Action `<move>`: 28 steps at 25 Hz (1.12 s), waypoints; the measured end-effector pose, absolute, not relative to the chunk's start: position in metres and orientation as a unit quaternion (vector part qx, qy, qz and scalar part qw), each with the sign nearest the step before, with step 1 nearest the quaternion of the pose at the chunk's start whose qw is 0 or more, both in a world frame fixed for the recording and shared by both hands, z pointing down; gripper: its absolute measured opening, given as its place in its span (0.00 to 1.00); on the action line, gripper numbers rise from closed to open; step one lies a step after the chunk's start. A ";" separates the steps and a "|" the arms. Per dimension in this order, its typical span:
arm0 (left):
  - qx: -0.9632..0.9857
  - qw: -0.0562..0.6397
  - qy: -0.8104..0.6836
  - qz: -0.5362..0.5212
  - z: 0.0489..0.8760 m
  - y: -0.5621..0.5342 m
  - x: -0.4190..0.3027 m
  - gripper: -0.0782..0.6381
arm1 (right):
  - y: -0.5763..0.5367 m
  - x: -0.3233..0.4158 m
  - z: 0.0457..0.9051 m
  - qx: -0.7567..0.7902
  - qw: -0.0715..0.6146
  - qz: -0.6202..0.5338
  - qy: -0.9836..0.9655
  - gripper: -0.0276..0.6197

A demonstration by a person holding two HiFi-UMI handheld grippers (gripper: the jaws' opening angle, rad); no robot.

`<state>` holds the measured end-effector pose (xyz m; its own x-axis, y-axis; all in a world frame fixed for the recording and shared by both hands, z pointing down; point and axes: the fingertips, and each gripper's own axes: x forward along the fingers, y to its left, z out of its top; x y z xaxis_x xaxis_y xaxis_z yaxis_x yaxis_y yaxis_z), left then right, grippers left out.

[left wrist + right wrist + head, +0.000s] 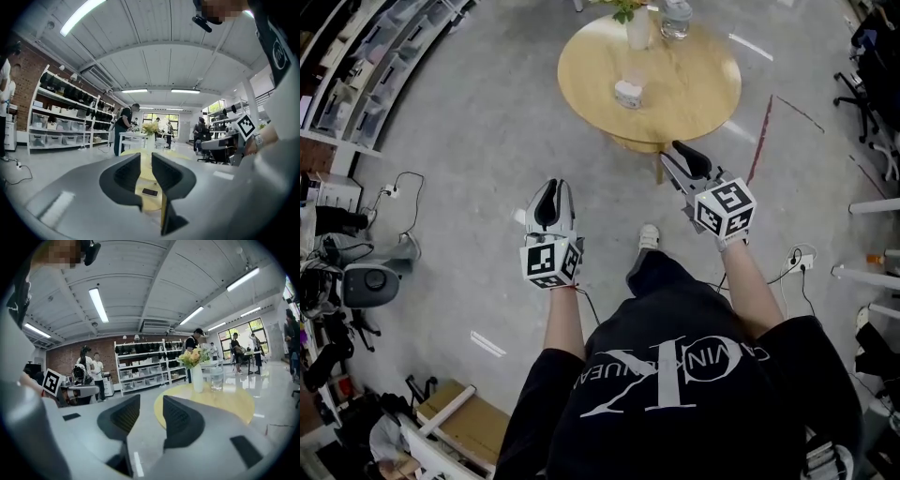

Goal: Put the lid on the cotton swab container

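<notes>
Left gripper (551, 191): jaws nearly together, only a thin slot, nothing in it. Right gripper (682, 157): jaws wider, a clear gap, also empty. In each gripper view I only see floor and table through the gap.

I hold both roughly level and aimed ahead at the round wooden table (698, 89). The left one is over bare floor, well short of the table. The right one is nearer, its tips by the table's near edge but not over the top. I read this as the approach: nothing gripped and nothing touched.

The cotton swab container (628, 94) looks to be the small white round thing near the table's middle, standing alone. A clear piece (634, 71) sits just behind it and may be the lid or part of the container. It's too small to tell, and I can't say if a lid is on.

The vase of flowers (197, 375) and a water bottle (216, 377) stand at the far edge, away from the container, so the reach from my side looks unobstructed.

Task judged not started. My guess is the right gripper's wider gap suits taking the lid, while the left would have to open more to steady the container. The risk is knocking the light container on arrival.
</notes>
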<state>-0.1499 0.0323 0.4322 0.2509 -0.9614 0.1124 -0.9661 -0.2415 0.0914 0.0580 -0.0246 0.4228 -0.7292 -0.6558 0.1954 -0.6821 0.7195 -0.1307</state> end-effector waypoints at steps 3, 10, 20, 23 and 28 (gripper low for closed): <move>0.803 0.085 -0.589 0.018 0.441 0.003 -0.138 0.32 | -0.051 0.060 0.432 0.362 0.077 0.109 -0.923 0.23; 0.825 0.114 -0.553 0.024 0.460 -0.064 -0.119 0.45 | -0.112 0.062 0.445 0.359 0.081 0.132 -0.920 0.27; 0.854 0.145 -0.497 0.048 0.495 -0.128 -0.072 0.56 | -0.167 0.067 0.469 0.341 0.088 0.165 -0.921 0.32; 0.864 0.144 -0.479 0.063 0.505 -0.143 -0.060 0.58 | -0.179 0.065 0.478 0.333 0.089 0.179 -0.921 0.33; 0.877 0.142 -0.449 0.100 0.527 -0.163 -0.036 0.62 | -0.197 0.061 0.489 0.322 0.099 0.196 -0.921 0.35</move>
